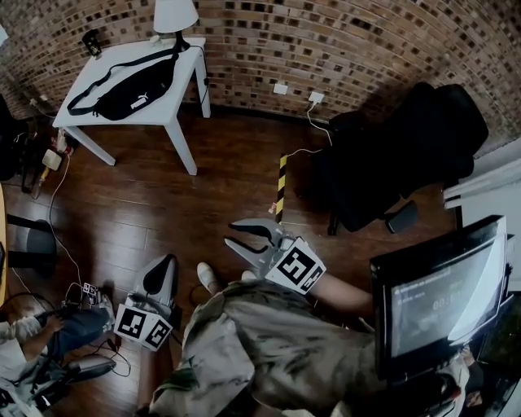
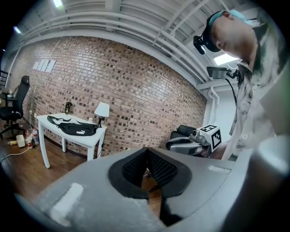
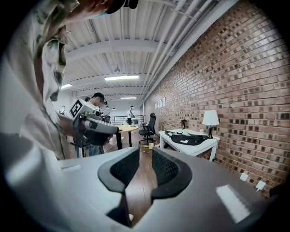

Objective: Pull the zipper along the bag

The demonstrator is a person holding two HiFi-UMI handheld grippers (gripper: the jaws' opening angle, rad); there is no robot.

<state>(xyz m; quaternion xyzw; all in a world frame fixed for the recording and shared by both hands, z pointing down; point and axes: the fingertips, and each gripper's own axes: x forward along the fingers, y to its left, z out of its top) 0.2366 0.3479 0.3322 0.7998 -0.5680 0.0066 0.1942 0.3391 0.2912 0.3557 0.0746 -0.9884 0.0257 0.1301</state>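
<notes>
A black waist bag [image 1: 130, 89] with its strap looped out lies on a white table [image 1: 183, 77] against the brick wall, far from both grippers. It also shows in the left gripper view as the bag [image 2: 77, 129] and in the right gripper view as the bag [image 3: 186, 138]. My left gripper [image 1: 163, 267] is held low by the person's leg, its tips touching and nothing between them [image 2: 146, 152]. My right gripper [image 1: 238, 234] is raised in front of the body, jaws apart and empty [image 3: 146, 156]. Neither gripper touches the bag.
A white lamp [image 1: 175, 16] stands at the table's back edge. A black chair [image 1: 407, 155] sits to the right, a dark monitor [image 1: 431, 293] nearer me. Yellow-black tape [image 1: 281, 183] marks the wooden floor. Cables and gear lie at the lower left [image 1: 73, 305].
</notes>
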